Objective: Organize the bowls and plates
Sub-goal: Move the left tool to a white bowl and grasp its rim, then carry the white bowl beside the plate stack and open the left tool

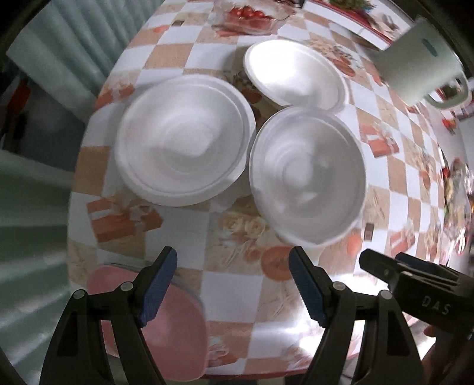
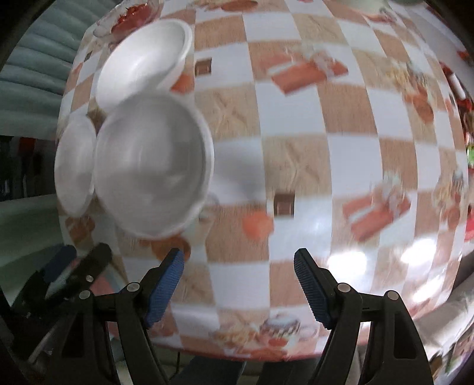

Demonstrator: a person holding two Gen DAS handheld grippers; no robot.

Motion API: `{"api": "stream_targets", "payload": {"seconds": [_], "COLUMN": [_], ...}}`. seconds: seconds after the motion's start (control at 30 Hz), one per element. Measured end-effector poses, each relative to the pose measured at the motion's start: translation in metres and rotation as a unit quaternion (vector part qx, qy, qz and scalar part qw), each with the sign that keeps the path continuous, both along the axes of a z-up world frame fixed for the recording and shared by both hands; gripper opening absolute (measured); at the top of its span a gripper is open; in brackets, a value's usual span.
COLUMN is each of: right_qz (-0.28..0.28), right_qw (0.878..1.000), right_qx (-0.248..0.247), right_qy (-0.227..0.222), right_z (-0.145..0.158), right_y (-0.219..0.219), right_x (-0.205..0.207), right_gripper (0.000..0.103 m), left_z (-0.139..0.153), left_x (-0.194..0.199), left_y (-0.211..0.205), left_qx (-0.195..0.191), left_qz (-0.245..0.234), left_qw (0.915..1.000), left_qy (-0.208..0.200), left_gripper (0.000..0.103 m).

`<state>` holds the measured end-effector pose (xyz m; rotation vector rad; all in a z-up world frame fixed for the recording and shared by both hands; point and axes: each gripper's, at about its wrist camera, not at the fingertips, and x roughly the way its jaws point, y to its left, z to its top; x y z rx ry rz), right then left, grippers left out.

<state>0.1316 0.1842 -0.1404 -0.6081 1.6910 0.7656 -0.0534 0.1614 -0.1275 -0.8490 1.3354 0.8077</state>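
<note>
Three white foam dishes sit on the checkered tabletop (image 1: pixel 225 284), both views motion-blurred.

Left wrist view, left to right: pink plate (image 1: pixel 166 322) at lower left, at the tabletop's near edge, partly under the left finger. Left gripper (image 1: pixel 233 284) at bottom centre, jaws wide apart, holding nothing, hovering over bare cloth. Left bowl (image 1: pixel 183 139) at centre left, resting on a wider white plate whose rim shows around it. Near bowl (image 1: pixel 308 174) at centre right, just beside the left bowl, its rim overlapping the far bowl (image 1: pixel 293 74) at upper centre. Clear dish with red contents (image 1: pixel 248 17) at top centre, well apart from the bowls. Pale mug (image 1: pixel 426 65) at upper right. Right gripper (image 1: pixel 382 263) enters at lower right; its jaws look nearly together here, hard to tell from this angle.

Right wrist view, left to right: left gripper seen at lower left, blurred. Left bowl (image 2: pixel 74 168) at the left edge, touching the near bowl (image 2: pixel 154 165); far bowl (image 2: pixel 145 59) at upper left, tilted look from the lens. Right gripper (image 2: pixel 238 284) at bottom centre, jaws wide apart, nothing between them, over bare checkered cloth to the right of the near bowl.
</note>
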Motion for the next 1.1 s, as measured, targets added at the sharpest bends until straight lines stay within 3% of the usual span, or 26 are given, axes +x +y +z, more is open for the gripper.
{"api": "stream_targets", "payload": {"seconds": [0.3,0.6,0.63,0.67,0.7,0.73,0.87,0.97,1.1], "right_qz": [0.027,0.057,0.060,0.061,0.061,0.061,0.057,0.061,0.063], "right_qw": [1.000,0.998,0.998,0.998,0.998,0.998,0.998,0.997,0.997], "right_qx": [0.013,0.027,0.026,0.025,0.024,0.026,0.026,0.023,0.013], "right_qy": [-0.007,0.000,0.002,0.004,0.005,0.008,0.021,0.033,0.035], "right_z": [-0.022,-0.045,-0.048,-0.051,-0.055,-0.057,-0.066,-0.070,-0.072], "right_y": [0.041,0.078,0.080,0.083,0.087,0.088,0.093,0.091,0.070], "right_x": [0.016,0.011,0.010,0.007,0.004,0.003,-0.001,-0.004,-0.008], "right_gripper": [0.078,0.078,0.077,0.077,0.073,0.062,0.031,0.019,0.019], "left_z": [-0.031,-0.048,-0.050,-0.051,-0.055,-0.057,-0.057,-0.053,-0.050], "left_x": [0.010,0.023,0.025,0.024,0.026,0.026,0.035,0.047,0.057], "left_y": [0.015,0.029,0.030,0.031,0.032,0.033,0.032,0.028,0.015], "left_qx": [-0.033,-0.036,-0.035,-0.036,-0.043,-0.048,-0.039,-0.020,-0.013], "left_qz": [0.088,0.123,0.121,0.120,0.116,0.117,0.103,0.066,0.015], "left_qw": [0.9956,0.9918,0.9920,0.9921,0.9922,0.9919,0.9939,0.9976,0.9996], "left_qy": [0.001,0.004,0.006,0.008,0.012,0.009,0.004,0.011,0.020], "left_gripper": [0.081,0.080,0.070,0.052,0.045,0.038,0.027,0.024,0.023]}}
